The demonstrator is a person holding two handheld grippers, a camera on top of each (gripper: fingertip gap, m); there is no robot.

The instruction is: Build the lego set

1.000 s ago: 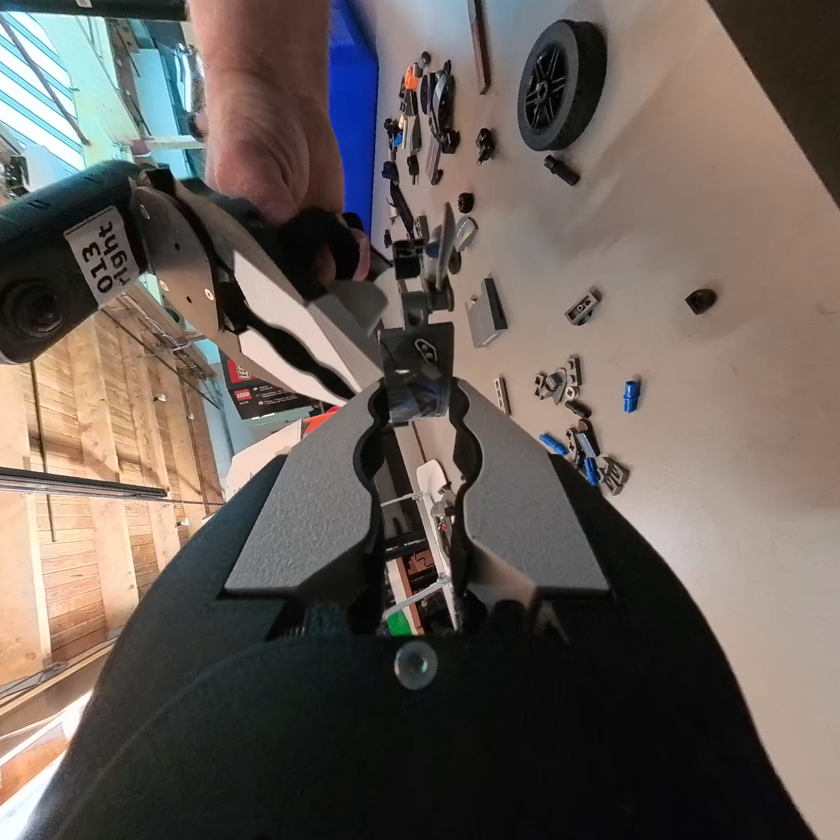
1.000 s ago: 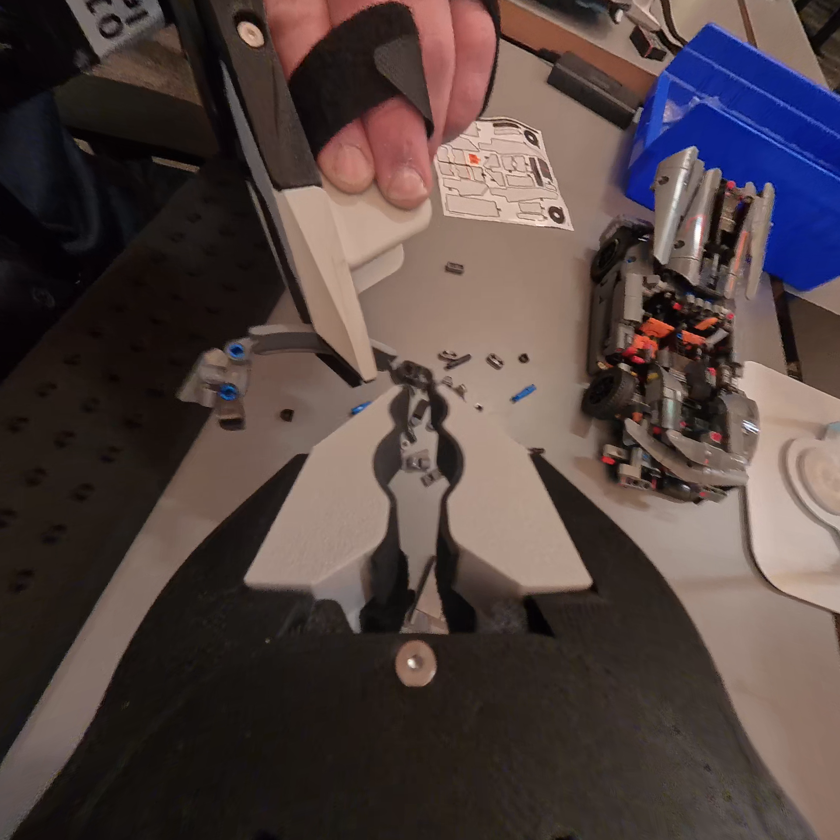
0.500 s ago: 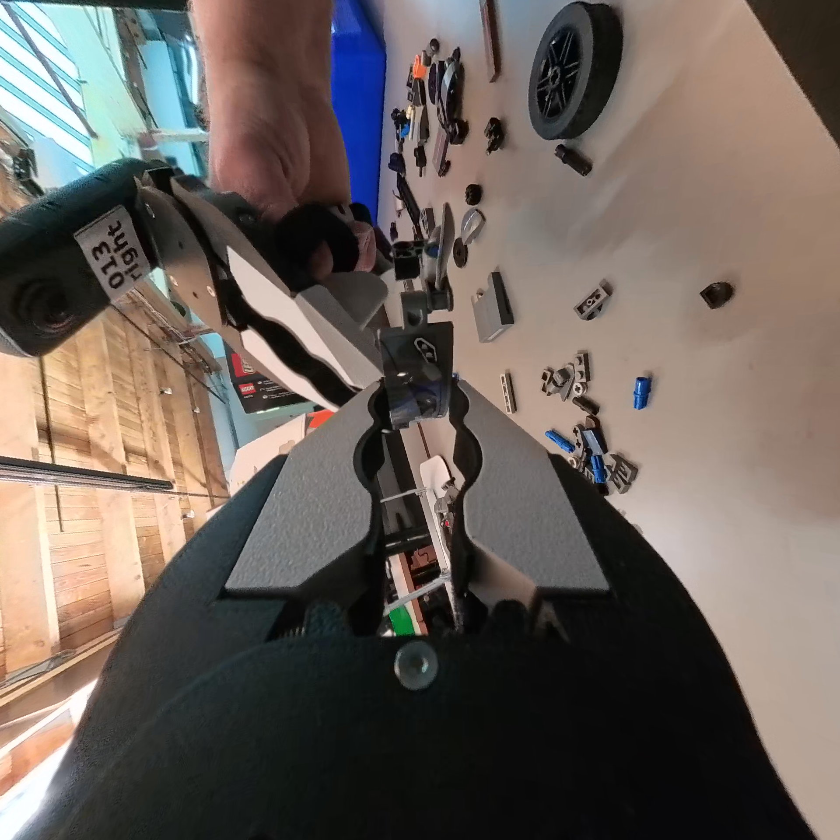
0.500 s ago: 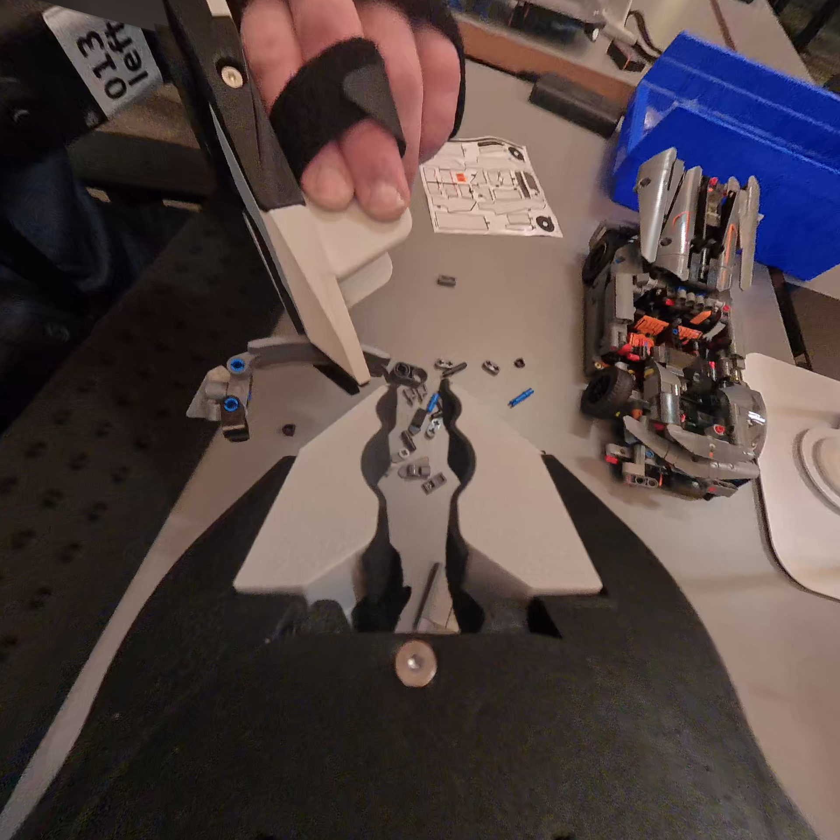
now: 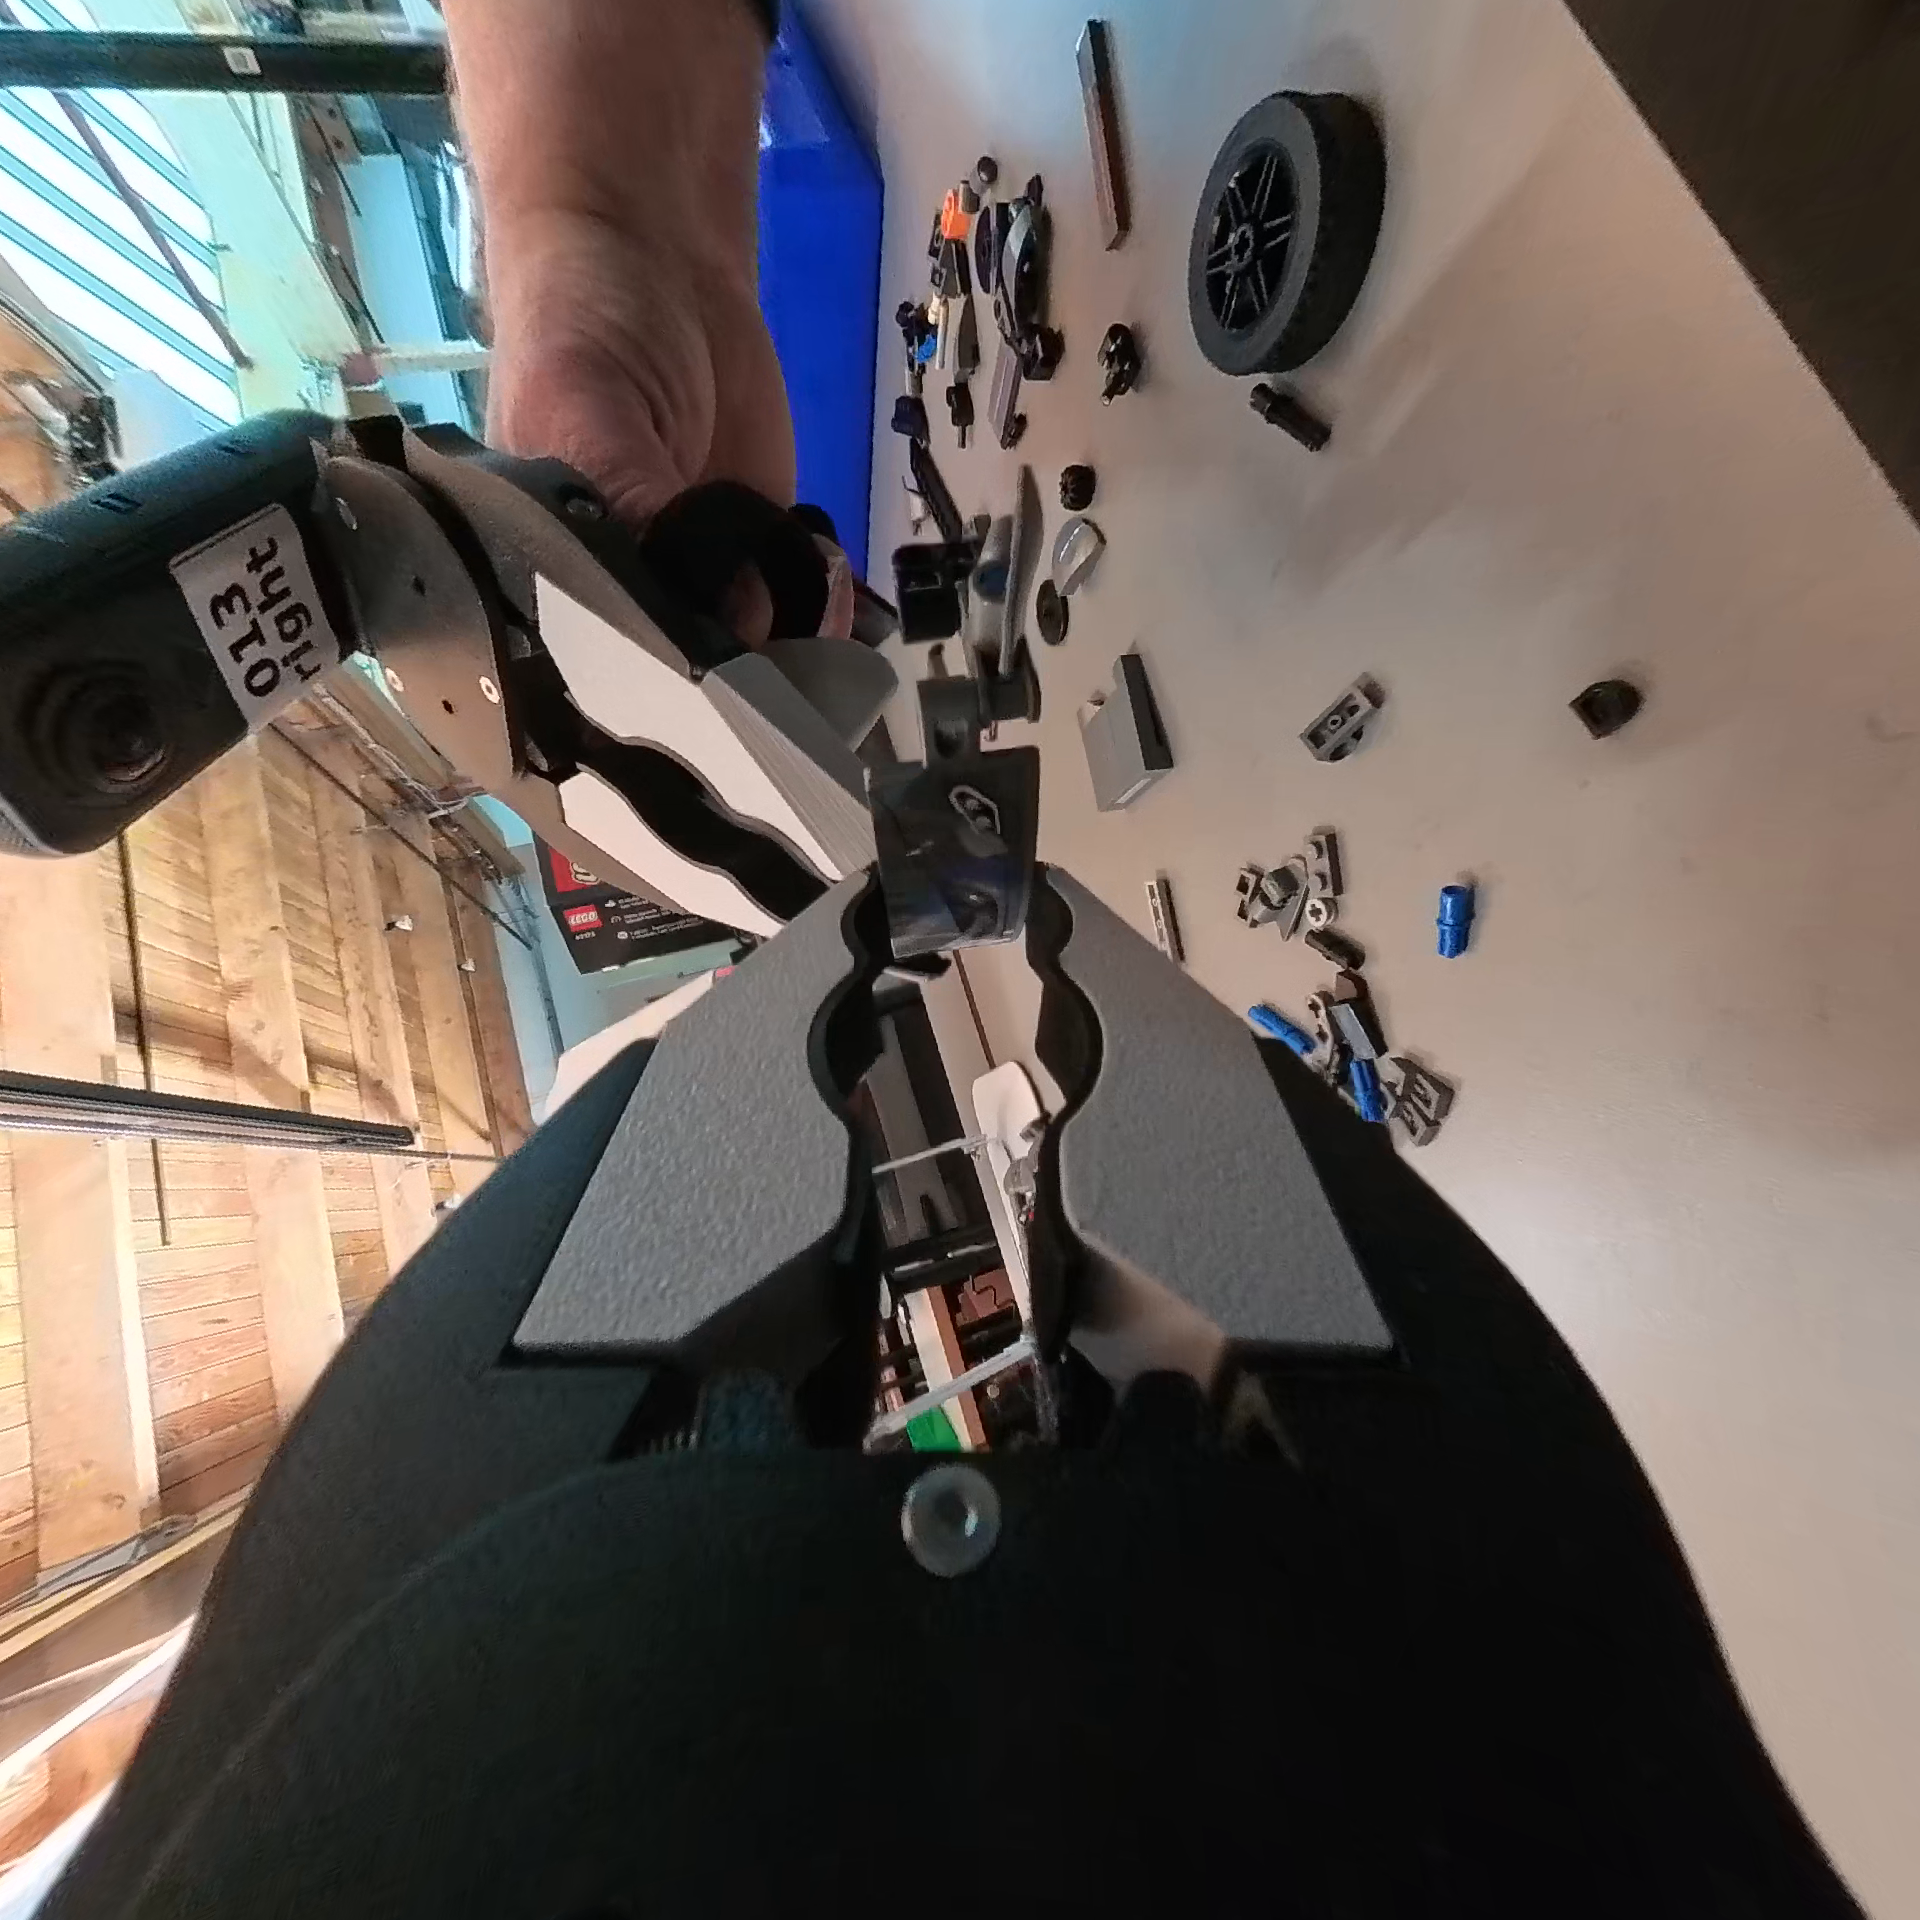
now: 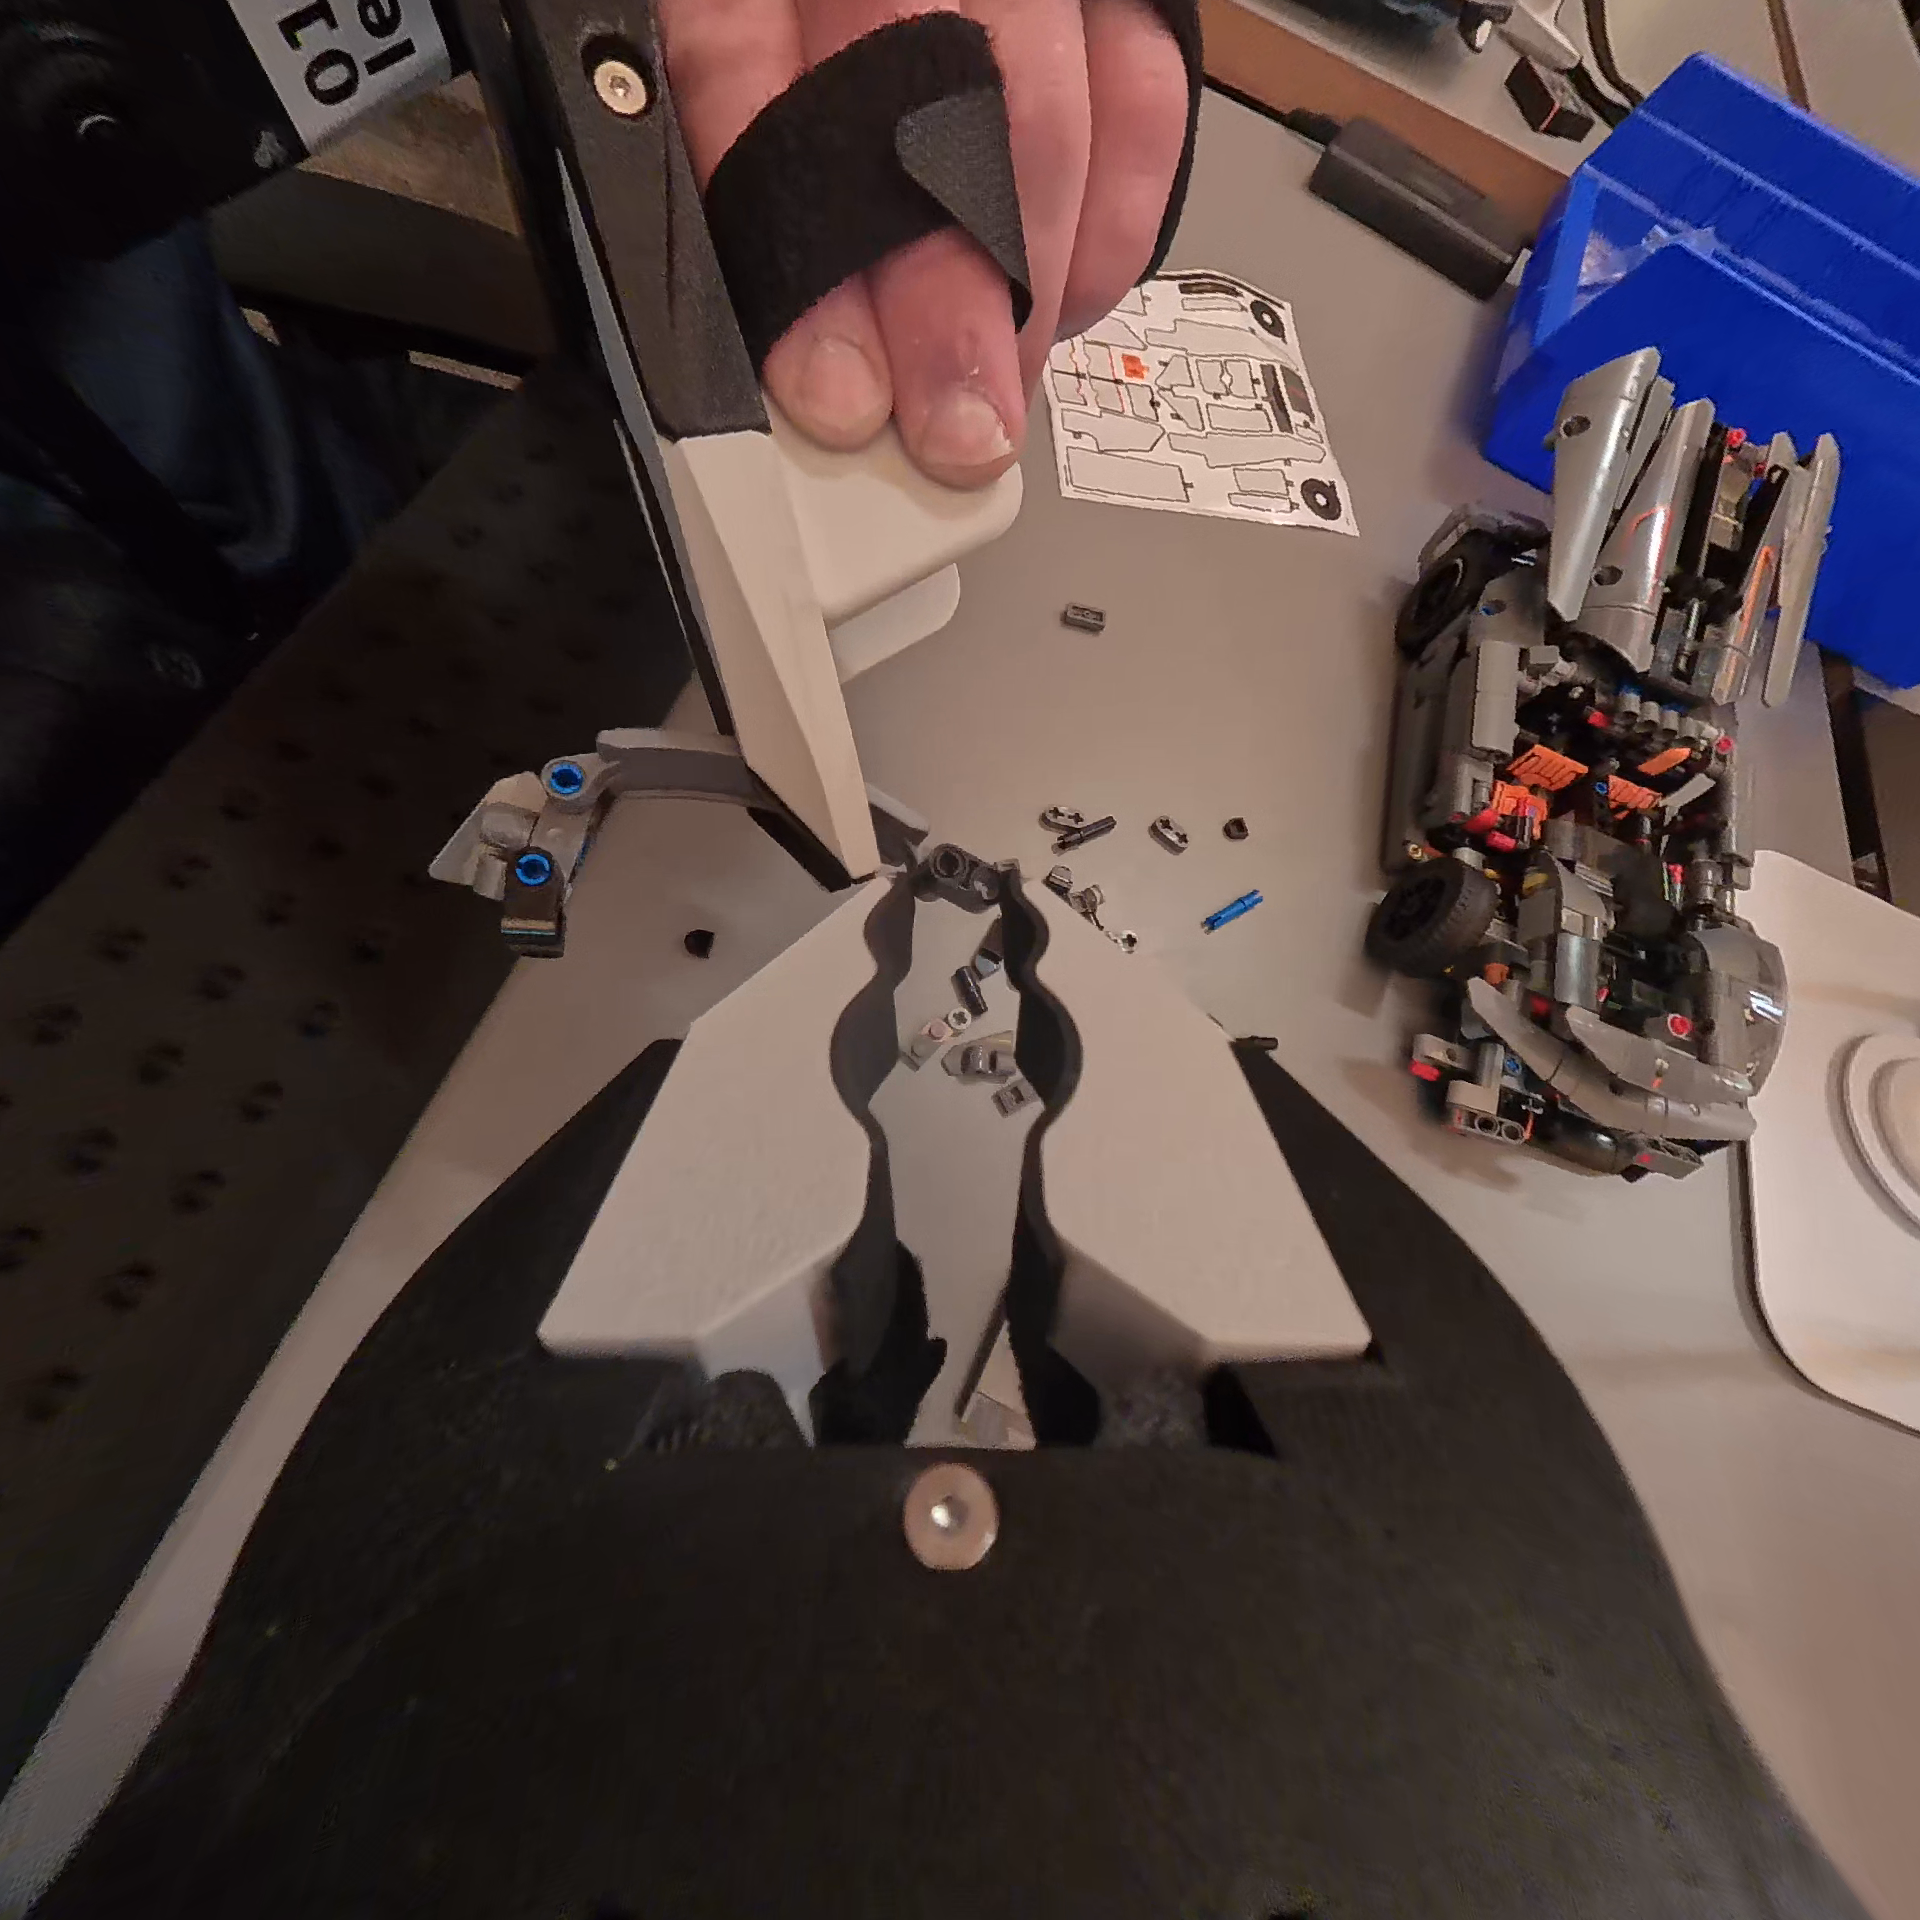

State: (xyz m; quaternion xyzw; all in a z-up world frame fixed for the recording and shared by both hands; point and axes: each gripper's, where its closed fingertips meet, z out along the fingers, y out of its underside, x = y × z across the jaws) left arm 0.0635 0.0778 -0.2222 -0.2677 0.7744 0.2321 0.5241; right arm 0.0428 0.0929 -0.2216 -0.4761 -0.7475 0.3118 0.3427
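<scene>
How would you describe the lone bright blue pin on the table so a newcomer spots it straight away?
Start at the half-built grey car near the blue bin. Beside the car's black front wheel, towards the scattered small parts, lies the blue pin. It lies apart from the grey and black bits nearby.

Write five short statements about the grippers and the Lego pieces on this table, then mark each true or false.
1. The left gripper clamps a grey curved Lego sub-assembly with blue pins. True.
2. The partly built grey and orange Lego car is held in the air. False: it rests on the grey table.
3. The right gripper pinches a small dark Lego connector. True.
4. The loose black wheel is mounted on the car. False: it lies alone on the table.
5. The white sticker sheet lies flat on the table. True.
</scene>
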